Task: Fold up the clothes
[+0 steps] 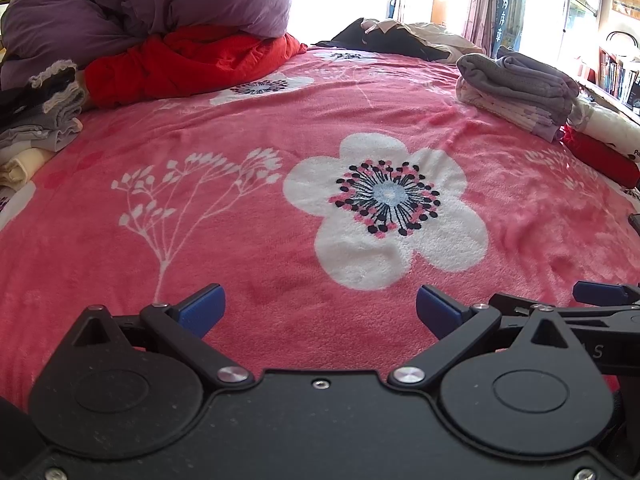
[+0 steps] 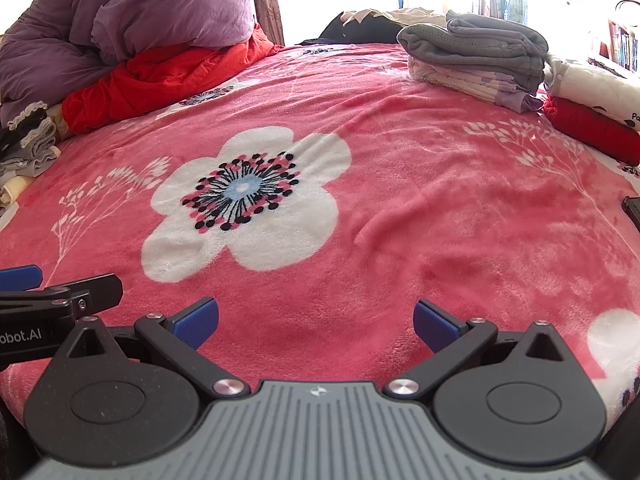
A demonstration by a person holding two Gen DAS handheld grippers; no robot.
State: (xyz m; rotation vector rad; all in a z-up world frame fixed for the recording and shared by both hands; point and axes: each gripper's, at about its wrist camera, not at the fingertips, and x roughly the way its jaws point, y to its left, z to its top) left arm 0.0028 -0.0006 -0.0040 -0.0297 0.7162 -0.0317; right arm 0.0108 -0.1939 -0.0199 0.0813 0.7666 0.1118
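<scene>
A stack of folded clothes [image 1: 516,92], grey on top of pale lilac print, sits at the far right of the bed; in the right wrist view the same stack [image 2: 476,56] lies ahead to the right. A loose pile of grey, frilled and cream garments [image 1: 40,116] lies at the left edge, also visible as a small heap [image 2: 28,144]. My left gripper [image 1: 320,312] is open over bare pink blanket [image 1: 280,140], holding nothing. My right gripper [image 2: 316,326] is open beside it, also with nothing held. The left gripper's blue fingertip [image 2: 20,276] shows at the left of the right wrist view.
A purple duvet [image 1: 152,0] rests on a red quilt [image 1: 188,64] at the back left. Dark and beige clothing [image 1: 396,36] lies at the far end. A red and white bundle [image 2: 596,100] sits at the right edge, with a dark flat object [image 2: 632,208] nearby. Bookshelves [image 1: 616,76] line the right wall.
</scene>
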